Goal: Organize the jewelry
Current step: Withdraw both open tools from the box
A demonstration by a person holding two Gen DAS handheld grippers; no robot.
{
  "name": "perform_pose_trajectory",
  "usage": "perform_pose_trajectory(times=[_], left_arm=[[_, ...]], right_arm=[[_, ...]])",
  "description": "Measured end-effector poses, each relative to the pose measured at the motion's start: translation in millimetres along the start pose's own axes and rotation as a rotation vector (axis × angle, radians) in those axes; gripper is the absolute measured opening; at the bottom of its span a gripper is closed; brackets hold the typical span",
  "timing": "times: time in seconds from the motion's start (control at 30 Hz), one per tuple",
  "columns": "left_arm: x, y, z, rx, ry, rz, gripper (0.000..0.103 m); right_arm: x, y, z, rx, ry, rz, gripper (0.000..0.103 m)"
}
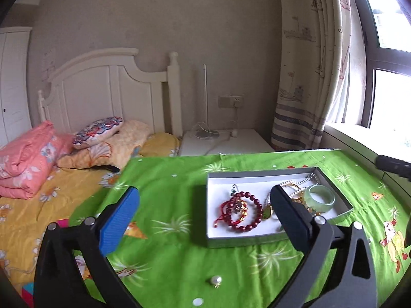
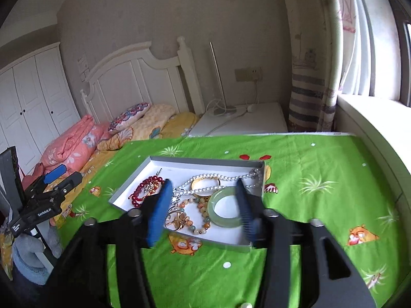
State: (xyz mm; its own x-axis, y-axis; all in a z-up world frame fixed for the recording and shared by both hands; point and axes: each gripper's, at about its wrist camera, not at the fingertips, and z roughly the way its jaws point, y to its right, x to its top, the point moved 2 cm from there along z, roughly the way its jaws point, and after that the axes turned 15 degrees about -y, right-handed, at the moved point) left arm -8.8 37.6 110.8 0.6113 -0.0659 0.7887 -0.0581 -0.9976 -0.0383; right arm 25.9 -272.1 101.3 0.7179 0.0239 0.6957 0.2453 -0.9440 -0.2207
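Observation:
A shallow grey box with a white floor [image 1: 223, 179] [image 2: 123, 195] lies on the green cloth and holds jewelry: a dark red bead bracelet [image 1: 248, 211] [image 2: 142, 187], a pale green jade bangle [image 1: 321, 197] [image 2: 226, 211], a pearl necklace [image 2: 205, 179], a gold bangle [image 2: 205, 186] and a multicoloured bead bracelet [image 2: 197, 215]. A loose pearl earring [image 1: 215, 280] lies on the cloth in front of the box. My left gripper [image 1: 205, 195] is open and empty above the box's left edge. My right gripper [image 2: 203, 187] is open and empty over the box. The left gripper also shows in the right wrist view [image 2: 61, 174].
The table carries a green cartoon-print cloth [image 1: 179, 205] [image 2: 308, 179]. A bed with a pink quilt [image 1: 25, 159] and pillows lies to the left. A white nightstand [image 1: 226, 141] with cables stands behind, a curtain [image 1: 308, 77] and window sill at right.

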Motion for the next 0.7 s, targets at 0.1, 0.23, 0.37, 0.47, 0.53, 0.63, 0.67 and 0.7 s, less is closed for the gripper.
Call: perform_pose_trajectory(times=[0.1, 0.23, 0.37, 0.47, 0.53, 0.63, 0.67, 0.7], left_arm=[[-26, -17, -18, -0.009, -0.015, -0.059, 0.101], [-68, -28, -8, -0.037, -0.142, -0.098, 0.101], [-98, -25, 9, -0.050, -0.259, -0.092, 0.101], [-106, -25, 11, -0.058, -0.268, -0.095, 0.100], [-107, -25, 13, -0.075, -0.276, -0.094, 0.101], [-107, -23, 19, -0.083, -0.296, -0.094, 0.100], [-106, -22, 19, -0.084, -0.295, -0.092, 0.100], [-104, -22, 19, -0.088, -0.296, -0.091, 0.100]], right_arm=[[-26, 6, -40, -0.052, 0.114, -0.014, 0.099], [-60, 23, -55, -0.105, 0.074, 0.005, 0.099], [-92, 41, -55, -0.126, -0.003, 0.043, 0.099], [-109, 43, -50, -0.145, -0.054, 0.030, 0.099], [-118, 41, -43, -0.160, -0.087, 0.012, 0.099], [-127, 38, -29, -0.154, -0.126, 0.008, 0.099], [-129, 37, -24, -0.151, -0.140, 0.008, 0.099], [-130, 36, -19, -0.152, -0.154, 0.006, 0.099]])
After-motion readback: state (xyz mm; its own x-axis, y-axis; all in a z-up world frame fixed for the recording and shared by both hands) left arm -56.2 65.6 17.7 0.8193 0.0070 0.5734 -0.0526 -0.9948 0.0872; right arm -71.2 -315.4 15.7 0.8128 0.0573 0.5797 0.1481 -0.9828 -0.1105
